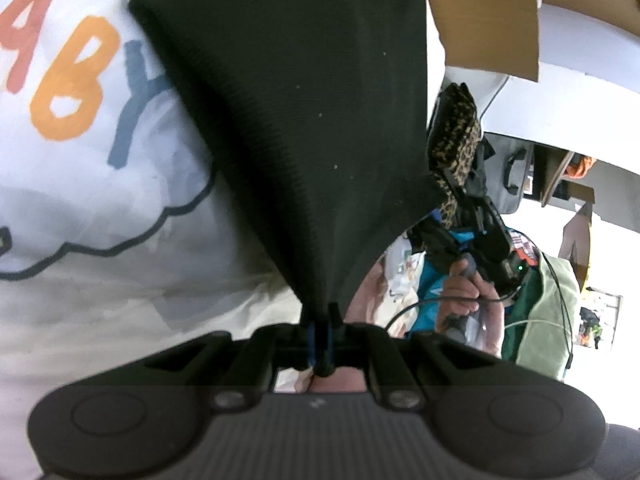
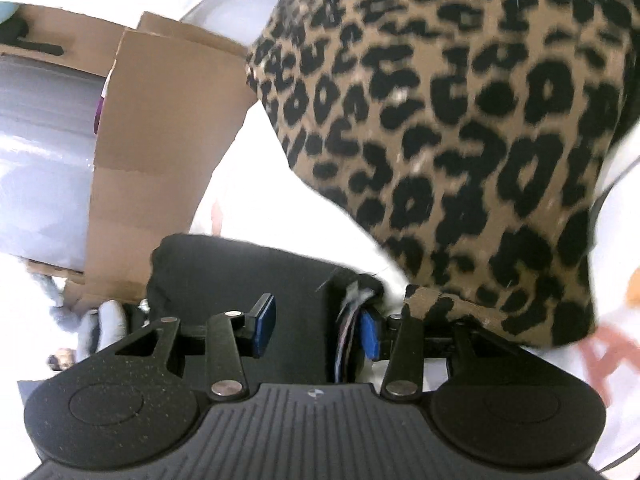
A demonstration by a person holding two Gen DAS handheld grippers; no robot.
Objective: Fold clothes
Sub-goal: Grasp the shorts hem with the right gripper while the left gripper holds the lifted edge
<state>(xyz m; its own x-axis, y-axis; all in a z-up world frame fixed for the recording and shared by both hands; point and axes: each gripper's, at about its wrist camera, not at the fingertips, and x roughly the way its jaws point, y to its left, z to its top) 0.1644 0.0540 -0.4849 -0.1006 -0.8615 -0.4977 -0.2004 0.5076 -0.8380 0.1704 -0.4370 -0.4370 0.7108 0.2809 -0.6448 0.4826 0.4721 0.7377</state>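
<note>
L tongs (image 1: 320,332) clenched on a corner of the black garment (image 1: 296,112); cloth fans out taut from the pinch, up and away across the view. R tongs (image 2: 316,330) spread apart, blue pads (image 2: 266,326) well separated, black fabric lying between them w/ a tag or label edge against the R pad; not gripping as far as I can tell. Garment is black ribbed knit one side, leopard print (image 2: 460,152) the other, prob. lining or reverse. It hangs lifted in the air, held up by L only, over a white sheet w/ colored letters (image 1: 68,80). Cardboard box (image 2: 160,152) just beyond. Progress, my read: early. No fold visible yet, piece not laid flat; still to do: spread it, square edges, make folds. Some lint specks on the black side.
</note>
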